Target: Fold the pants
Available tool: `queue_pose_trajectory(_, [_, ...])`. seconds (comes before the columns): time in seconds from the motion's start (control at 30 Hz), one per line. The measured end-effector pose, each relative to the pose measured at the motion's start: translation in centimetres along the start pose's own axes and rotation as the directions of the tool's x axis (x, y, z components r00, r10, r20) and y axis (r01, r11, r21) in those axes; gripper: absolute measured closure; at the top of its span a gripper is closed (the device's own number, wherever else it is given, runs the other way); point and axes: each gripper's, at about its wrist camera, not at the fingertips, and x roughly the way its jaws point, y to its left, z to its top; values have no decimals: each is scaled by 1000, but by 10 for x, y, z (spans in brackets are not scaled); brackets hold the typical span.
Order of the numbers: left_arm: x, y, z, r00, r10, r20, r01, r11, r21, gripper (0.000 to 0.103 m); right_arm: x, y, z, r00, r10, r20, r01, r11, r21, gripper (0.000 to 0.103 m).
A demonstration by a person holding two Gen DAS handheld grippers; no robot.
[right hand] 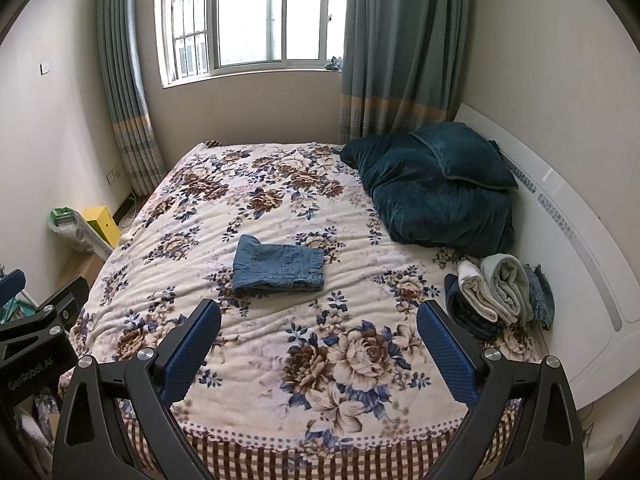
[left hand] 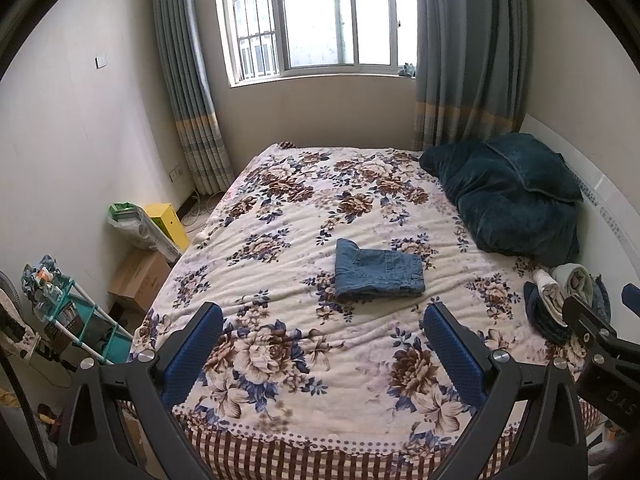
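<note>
A pair of blue denim pants (left hand: 378, 274) lies folded into a small rectangle near the middle of the floral bed (left hand: 280, 208); it also shows in the right wrist view (right hand: 278, 268). My left gripper (left hand: 322, 320) is open and empty, held above the near end of the bed, short of the pants. My right gripper (right hand: 318, 318) is open and empty, beside the left one and also short of the pants. The right gripper also shows at the right edge of the left wrist view (left hand: 600, 300).
A pile of folded clothes (right hand: 500, 292) sits at the bed's right side by the white headboard (right hand: 568, 240). A dark teal quilt and pillow (right hand: 436, 184) lie at the back right. Boxes (left hand: 140, 276) and a rack (left hand: 72, 320) stand on the floor left of the bed.
</note>
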Motion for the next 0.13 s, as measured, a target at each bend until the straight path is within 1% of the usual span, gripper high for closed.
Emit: queue_pose_trajectory(0.13, [-3, 2, 5, 1000, -5, 12, 5, 1000, 7, 0, -1, 0, 0, 1000, 1, 1, -1, 1000, 2, 3])
